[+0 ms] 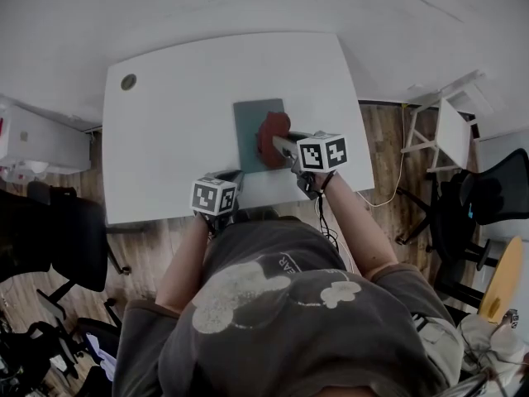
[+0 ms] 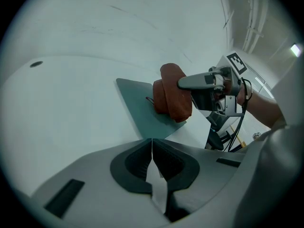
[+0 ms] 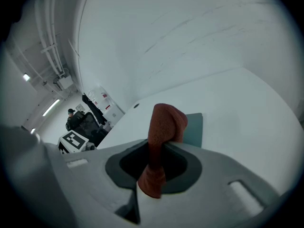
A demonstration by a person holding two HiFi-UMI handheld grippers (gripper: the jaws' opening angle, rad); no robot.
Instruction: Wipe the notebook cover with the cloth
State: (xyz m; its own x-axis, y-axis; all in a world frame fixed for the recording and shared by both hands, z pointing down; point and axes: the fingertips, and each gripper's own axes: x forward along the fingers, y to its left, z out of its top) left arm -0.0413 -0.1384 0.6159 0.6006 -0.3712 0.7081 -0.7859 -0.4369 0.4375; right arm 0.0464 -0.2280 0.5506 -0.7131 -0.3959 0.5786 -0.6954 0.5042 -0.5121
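Note:
A grey-teal notebook (image 1: pixel 252 131) lies flat on the white table (image 1: pixel 182 98), near its front right part. A rust-red cloth (image 1: pixel 271 137) rests bunched on the notebook's right half, pinched in my right gripper (image 1: pixel 283 147), which is shut on it. In the right gripper view the cloth (image 3: pixel 160 137) rises out of the jaws, with the notebook (image 3: pixel 194 129) behind it. My left gripper (image 1: pixel 232 179) sits at the table's front edge, left of the notebook, shut on nothing. The left gripper view shows the notebook (image 2: pixel 142 106), the cloth (image 2: pixel 172 98) and the right gripper (image 2: pixel 187 82).
A round cable hole (image 1: pixel 128 81) sits at the table's far left corner. Black office chairs (image 1: pixel 54 234) stand left of the table and another chair (image 1: pixel 488 197) to the right. A white stool (image 1: pixel 450 126) and a cable on the wooden floor lie right of the table.

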